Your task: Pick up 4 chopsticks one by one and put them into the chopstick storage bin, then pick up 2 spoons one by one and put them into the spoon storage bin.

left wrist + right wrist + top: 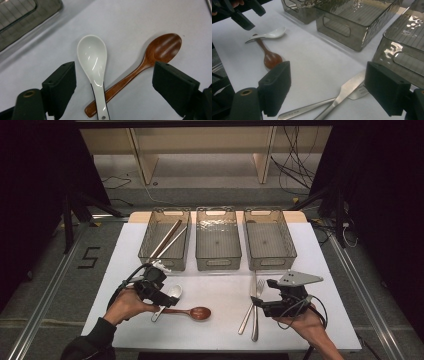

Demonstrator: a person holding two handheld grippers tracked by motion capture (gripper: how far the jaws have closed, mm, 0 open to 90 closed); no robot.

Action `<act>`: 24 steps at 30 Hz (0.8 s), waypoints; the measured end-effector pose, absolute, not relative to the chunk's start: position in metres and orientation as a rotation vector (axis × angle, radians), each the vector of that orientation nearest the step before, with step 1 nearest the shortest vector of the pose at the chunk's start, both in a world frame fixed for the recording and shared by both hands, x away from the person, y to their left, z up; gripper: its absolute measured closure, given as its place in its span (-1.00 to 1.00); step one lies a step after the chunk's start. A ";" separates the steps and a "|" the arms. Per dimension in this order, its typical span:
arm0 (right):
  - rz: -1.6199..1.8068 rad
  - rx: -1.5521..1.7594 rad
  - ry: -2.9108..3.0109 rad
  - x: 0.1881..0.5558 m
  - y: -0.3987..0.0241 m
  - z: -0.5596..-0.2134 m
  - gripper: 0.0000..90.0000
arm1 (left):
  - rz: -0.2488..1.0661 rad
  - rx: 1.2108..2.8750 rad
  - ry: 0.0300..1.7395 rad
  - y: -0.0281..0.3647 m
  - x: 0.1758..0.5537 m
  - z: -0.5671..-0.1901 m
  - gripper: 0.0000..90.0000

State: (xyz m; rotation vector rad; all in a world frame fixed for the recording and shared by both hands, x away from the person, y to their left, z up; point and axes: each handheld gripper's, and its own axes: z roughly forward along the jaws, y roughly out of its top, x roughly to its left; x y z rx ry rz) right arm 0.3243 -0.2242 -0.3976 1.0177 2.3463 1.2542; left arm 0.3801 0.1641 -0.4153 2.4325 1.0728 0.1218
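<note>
A white ceramic spoon lies with its handle across the handle of a brown wooden spoon on the white table. My left gripper hovers open just above them, a jaw on each side of the pair. From above, my left gripper sits at the front left over the white spoon and wooden spoon. My right gripper is open above a crossed metal knife and fork. In the high view, my right gripper is beside the knife and fork.
Three grey see-through bins stand in a row at the back: the left bin holds chopsticks, the middle bin and right bin hold nothing. White table lies bare between the two cutlery pairs.
</note>
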 end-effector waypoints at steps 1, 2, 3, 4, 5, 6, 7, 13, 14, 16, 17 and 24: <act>1.254 1.019 2.347 0.324 -0.224 -0.398 -0.50 | 0.121 2.441 1.074 0.164 0.379 -0.417 -0.58; 1.254 1.019 2.346 0.324 -0.224 -0.398 -0.50 | 0.122 2.445 1.074 0.164 0.379 -0.418 -0.58; 1.255 1.018 2.346 0.324 -0.224 -0.398 -0.50 | 0.118 2.453 1.073 0.165 0.379 -0.419 -0.58; 1.255 1.018 2.346 0.324 -0.225 -0.397 -0.50 | 0.111 2.463 1.072 0.165 0.378 -0.421 -0.58; 1.255 1.020 2.344 0.324 -0.225 -0.398 -0.50 | 0.111 2.470 1.067 0.165 0.378 -0.421 -0.58; 1.256 1.020 2.344 0.324 -0.225 -0.398 -0.50 | 0.108 2.475 1.064 0.165 0.377 -0.422 -0.58; 1.256 1.020 2.344 0.324 -0.225 -0.398 -0.50 | 0.107 2.477 1.059 0.164 0.376 -0.423 -0.58; 1.253 1.020 2.345 0.324 -0.225 -0.398 -0.50 | 0.107 2.504 1.052 0.163 0.372 -0.428 -0.57; 1.255 1.022 2.344 0.325 -0.225 -0.398 -0.50 | 0.101 2.518 1.045 0.164 0.371 -0.429 -0.57; 1.253 1.019 2.350 0.324 -0.224 -0.398 -0.50 | 0.099 2.529 1.036 0.163 0.370 -0.431 -0.55; 1.252 1.017 2.351 0.324 -0.224 -0.398 -0.50 | 0.096 2.539 1.031 0.163 0.369 -0.432 -0.55; 1.257 1.013 2.347 0.324 -0.224 -0.397 -0.50 | 0.075 2.549 1.037 0.164 0.370 -0.439 -0.47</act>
